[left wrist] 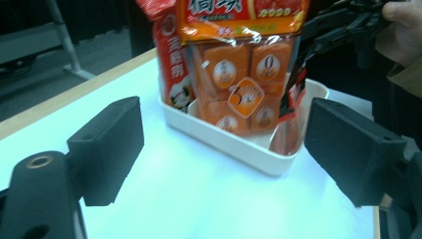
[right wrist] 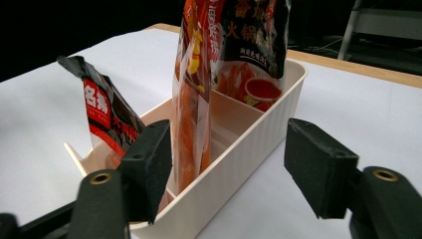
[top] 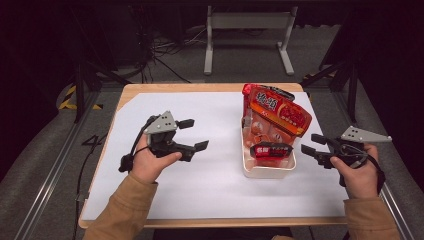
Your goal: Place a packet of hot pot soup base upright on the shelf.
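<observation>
Both hands' grippers, left gripper [top: 192,134] and right gripper [top: 311,143], flank the cream ribbed plastic bin [top: 266,170] on the white-covered desk [top: 200,190], fingers wide and empty; red-orange snack packets [top: 276,112] stand inside, probably just dropped in.

Bench [top: 200,200] left of white bin [top: 267,171] lies bare, wide passage for left hand-held gripper [top: 192,134]. Tall snack bags [top: 275,112] crowd bin's far end. Right hand-held gripper [top: 310,144] sits just beside bin's right wall; narrow strip there.
</observation>
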A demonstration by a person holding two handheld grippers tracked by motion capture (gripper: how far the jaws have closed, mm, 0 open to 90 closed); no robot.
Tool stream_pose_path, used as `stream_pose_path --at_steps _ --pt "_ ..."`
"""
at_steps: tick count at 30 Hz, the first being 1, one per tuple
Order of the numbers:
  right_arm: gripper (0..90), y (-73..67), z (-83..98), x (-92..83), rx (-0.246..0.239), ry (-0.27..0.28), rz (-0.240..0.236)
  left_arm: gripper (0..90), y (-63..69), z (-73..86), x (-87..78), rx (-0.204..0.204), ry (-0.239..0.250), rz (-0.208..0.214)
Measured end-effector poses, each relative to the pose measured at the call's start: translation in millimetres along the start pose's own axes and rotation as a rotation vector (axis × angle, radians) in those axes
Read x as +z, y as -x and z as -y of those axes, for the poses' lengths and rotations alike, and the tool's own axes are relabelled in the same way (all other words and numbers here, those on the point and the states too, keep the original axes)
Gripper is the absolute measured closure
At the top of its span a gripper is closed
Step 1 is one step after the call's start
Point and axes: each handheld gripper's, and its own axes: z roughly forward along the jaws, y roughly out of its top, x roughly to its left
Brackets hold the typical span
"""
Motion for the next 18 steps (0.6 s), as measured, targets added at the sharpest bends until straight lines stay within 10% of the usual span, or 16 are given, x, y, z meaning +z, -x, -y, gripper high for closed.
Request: stream_pose_path --at_steps 18 --pt "27.2 5.6 8.3 8.4 -0.032 0.034 0.019 9.9 -23.3 55.7 -32.1 -0.065 -0.072 -0.131"
